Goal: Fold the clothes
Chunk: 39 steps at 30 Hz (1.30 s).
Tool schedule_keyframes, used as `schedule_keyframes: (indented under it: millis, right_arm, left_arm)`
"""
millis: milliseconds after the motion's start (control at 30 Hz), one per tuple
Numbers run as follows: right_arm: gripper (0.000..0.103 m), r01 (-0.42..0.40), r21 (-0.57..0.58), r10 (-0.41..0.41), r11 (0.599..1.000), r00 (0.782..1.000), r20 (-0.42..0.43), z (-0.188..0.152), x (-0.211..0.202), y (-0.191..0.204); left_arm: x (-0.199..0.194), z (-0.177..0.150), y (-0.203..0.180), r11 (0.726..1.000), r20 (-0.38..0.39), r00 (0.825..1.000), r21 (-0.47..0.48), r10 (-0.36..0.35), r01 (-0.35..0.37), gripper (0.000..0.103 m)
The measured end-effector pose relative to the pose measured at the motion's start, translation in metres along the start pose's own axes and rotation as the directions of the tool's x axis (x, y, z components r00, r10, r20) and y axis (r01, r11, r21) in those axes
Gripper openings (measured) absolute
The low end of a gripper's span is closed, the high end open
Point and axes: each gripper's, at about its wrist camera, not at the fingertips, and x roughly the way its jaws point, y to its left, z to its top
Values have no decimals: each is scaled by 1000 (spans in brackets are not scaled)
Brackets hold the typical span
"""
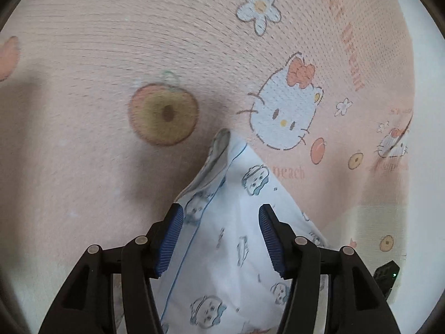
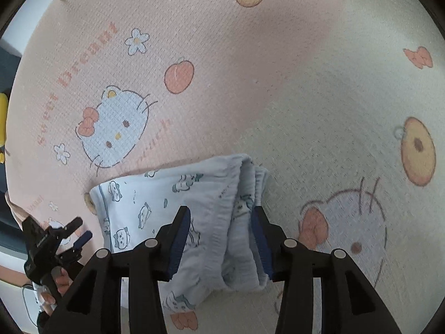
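Note:
A small white garment with blue cartoon prints and a gathered waistband lies folded on a pink Hello Kitty sheet. In the left wrist view the garment (image 1: pixel 222 222) lies under and between the fingers of my left gripper (image 1: pixel 221 217), which is open just above it. In the right wrist view the garment (image 2: pixel 178 203) lies with its waistband (image 2: pixel 244 183) bunched to the right. My right gripper (image 2: pixel 222 217) is open, fingers on either side of the waistband folds. My left gripper (image 2: pixel 80 231) shows at the lower left, held in a hand, open beside the garment's left edge.
The pink sheet (image 2: pixel 250 69) covers the whole surface, printed with cats, peaches and flowers. Its edge and a pale floor show at the right of the left wrist view (image 1: pixel 425 89). A yellow object (image 2: pixel 2 117) sits past the sheet's left edge.

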Motion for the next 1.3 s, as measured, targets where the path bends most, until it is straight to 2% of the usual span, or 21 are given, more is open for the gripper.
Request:
schedule_keyframes:
  millis: [200, 433, 500, 567, 700, 800, 900, 1000, 1100, 1167, 1200, 1300]
  right_arm:
    - [45, -68, 91, 67, 994, 998, 12, -13, -15, -15]
    - [45, -147, 209, 147, 967, 989, 13, -39, -29, -32]
    - [49, -119, 202, 122, 972, 993, 1, -48, -29, -31]
    - [57, -107, 196, 110, 975, 994, -5, -57, -30, -29]
    - [58, -161, 265, 165, 951, 986, 7, -75, -27, -32]
    - [58, -220, 366, 228, 904, 973, 23, -90, -18, -41]
    - [58, -293, 465, 296, 835, 953, 68, -102, -9, -49]
    - [58, -324, 540, 319, 776, 942, 106, -106, -1, -57]
    - [56, -325, 570, 310, 755, 942, 127, -105, 5, -62]
    - [48, -334, 580, 305, 743, 940, 150, -103, 7, -63]
    - [47, -331, 574, 290, 749, 943, 165, -100, 6, -63]
    - [45, -279, 508, 232, 815, 960, 156, -86, 6, -56]
  left_arm:
    - [-47, -42, 11, 999, 111, 994, -50, 21, -16, 53]
    - [-69, -99, 9, 996, 148, 988, -86, 40, -27, 53]
    - [-68, -114, 14, 994, 139, 990, -107, 15, 0, 53]
    - [-62, -123, 22, 988, 108, 993, -146, -40, 55, 53]
    - [-62, -139, 42, 958, 110, 984, -235, -141, 164, 53]
    - [-58, -144, 50, 945, 100, 980, -266, -170, 191, 53]
    - [-49, -146, 54, 941, 98, 978, -270, -182, 202, 53]
    - [-35, -151, 62, 928, 82, 978, -308, -192, 208, 53]
    - [-20, -155, 67, 914, 69, 976, -342, -207, 219, 53]
    - [-15, -156, 68, 912, 86, 974, -342, -212, 229, 53]
    - [-14, -156, 67, 912, 99, 972, -337, -212, 234, 53]
    - [-9, -154, 67, 909, 119, 968, -334, -220, 247, 53]
